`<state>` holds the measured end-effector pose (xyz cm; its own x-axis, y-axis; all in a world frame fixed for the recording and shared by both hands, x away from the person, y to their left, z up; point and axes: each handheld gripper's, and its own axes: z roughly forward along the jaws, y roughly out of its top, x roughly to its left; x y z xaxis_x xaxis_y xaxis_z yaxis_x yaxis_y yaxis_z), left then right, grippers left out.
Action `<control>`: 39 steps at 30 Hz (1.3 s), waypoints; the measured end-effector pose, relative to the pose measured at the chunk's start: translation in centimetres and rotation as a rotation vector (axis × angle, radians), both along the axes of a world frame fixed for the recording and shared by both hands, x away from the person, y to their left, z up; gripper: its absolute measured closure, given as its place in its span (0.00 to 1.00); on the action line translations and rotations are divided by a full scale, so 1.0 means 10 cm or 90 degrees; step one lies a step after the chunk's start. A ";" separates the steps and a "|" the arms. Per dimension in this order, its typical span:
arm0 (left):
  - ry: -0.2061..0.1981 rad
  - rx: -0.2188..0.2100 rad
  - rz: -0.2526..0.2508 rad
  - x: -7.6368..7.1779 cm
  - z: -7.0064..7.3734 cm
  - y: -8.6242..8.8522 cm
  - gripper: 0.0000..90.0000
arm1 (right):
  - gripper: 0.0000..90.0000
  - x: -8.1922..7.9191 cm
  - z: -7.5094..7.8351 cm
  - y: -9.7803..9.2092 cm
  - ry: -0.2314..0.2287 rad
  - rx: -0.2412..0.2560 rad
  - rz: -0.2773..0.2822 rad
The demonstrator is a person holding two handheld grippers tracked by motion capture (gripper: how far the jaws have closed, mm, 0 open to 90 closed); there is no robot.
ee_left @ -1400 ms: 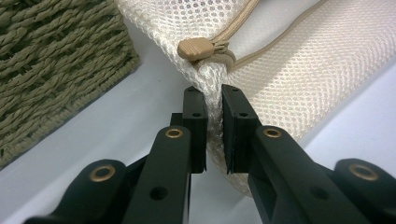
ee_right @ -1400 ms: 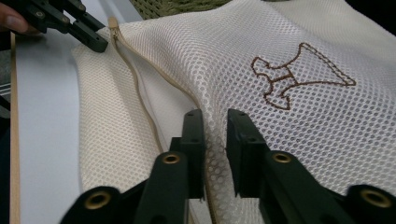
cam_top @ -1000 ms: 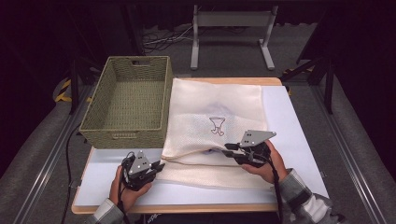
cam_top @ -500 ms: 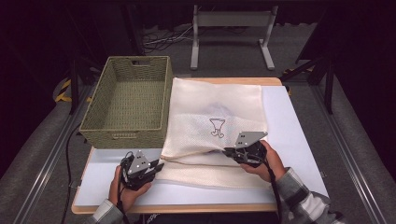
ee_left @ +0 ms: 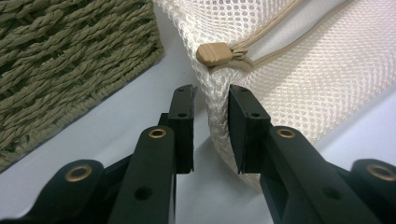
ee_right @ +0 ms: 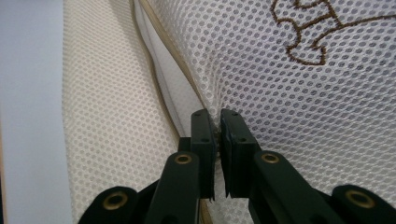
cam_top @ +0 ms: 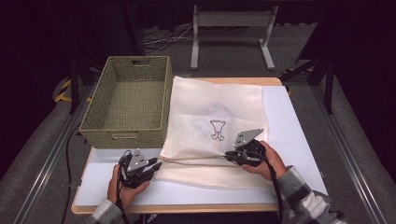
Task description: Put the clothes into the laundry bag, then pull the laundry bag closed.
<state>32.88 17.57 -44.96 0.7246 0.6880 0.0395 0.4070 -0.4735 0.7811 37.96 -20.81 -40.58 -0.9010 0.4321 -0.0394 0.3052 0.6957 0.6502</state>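
A cream mesh bag (cam_top: 210,100) with a brown embroidered emblem (cam_top: 217,129) lies flat on the white table (cam_top: 292,126). My right gripper (cam_top: 228,156) is shut on the bag's upper mesh layer (ee_right: 303,116) just below the emblem (ee_right: 308,32), beside the tan zip edge. My left gripper (cam_top: 158,164) is open at the bag's near left corner. In the left gripper view its jaws straddle a fold of the mesh (ee_left: 299,70) without clamping it, just short of a tan zip pull (ee_left: 212,52).
A green woven basket (cam_top: 126,135) stands at the table's left, its near wall (ee_left: 60,60) close to my left gripper. Bare table lies right of the bag and along the front edge. A metal stand (cam_top: 231,28) sits on the floor beyond the table.
My right gripper has shifted slightly left and toward me, drawing the pinched mesh with it. The left gripper has stayed in place.
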 end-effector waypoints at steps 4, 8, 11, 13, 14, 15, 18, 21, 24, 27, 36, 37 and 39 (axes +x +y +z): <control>0.003 -0.004 0.003 0.01 0.00 0.01 0.81 | 0.90 0.01 -0.08 0.04 0.013 -0.024 0.002; 0.005 -0.004 0.002 0.02 -0.01 0.02 0.81 | 0.90 0.04 -0.14 0.06 0.025 -0.033 -0.003; 0.007 -0.008 -0.005 0.03 -0.01 0.02 0.82 | 0.89 0.04 -0.16 0.06 0.027 -0.035 -0.005; 0.011 -0.017 -0.010 0.03 -0.01 0.02 0.85 | 0.88 0.05 -0.16 0.06 0.024 -0.037 -0.004; 0.012 -0.019 -0.013 0.02 0.00 0.02 0.87 | 0.88 0.05 -0.17 0.07 0.024 -0.037 -0.005; 0.012 -0.021 -0.016 0.02 0.00 0.02 0.89 | 0.88 0.05 -0.17 0.07 0.024 -0.037 -0.004; 0.020 -0.037 -0.015 0.02 0.01 0.02 0.91 | 0.85 0.04 -0.18 0.07 0.020 -0.045 -0.004; 0.020 -0.035 -0.017 0.03 0.01 0.03 0.92 | 0.82 0.02 -0.17 0.08 0.009 -0.051 0.003; 0.018 -0.035 -0.019 0.04 0.02 0.02 0.92 | 0.74 -0.01 -0.14 0.07 -0.001 -0.039 0.009; 0.018 -0.034 -0.020 0.04 0.02 0.02 0.92 | 0.64 -0.03 -0.07 0.03 -0.018 -0.013 0.008; 0.008 -0.035 -0.022 0.03 0.05 0.01 0.92 | 0.55 -0.09 0.10 -0.03 -0.072 0.059 -0.013; 0.004 -0.032 -0.025 0.03 0.06 0.01 0.92 | 0.55 -0.10 0.12 -0.03 -0.080 0.063 -0.018; 0.004 -0.032 -0.024 0.02 0.06 0.01 0.93 | 0.57 -0.11 0.15 -0.03 -0.095 0.072 -0.024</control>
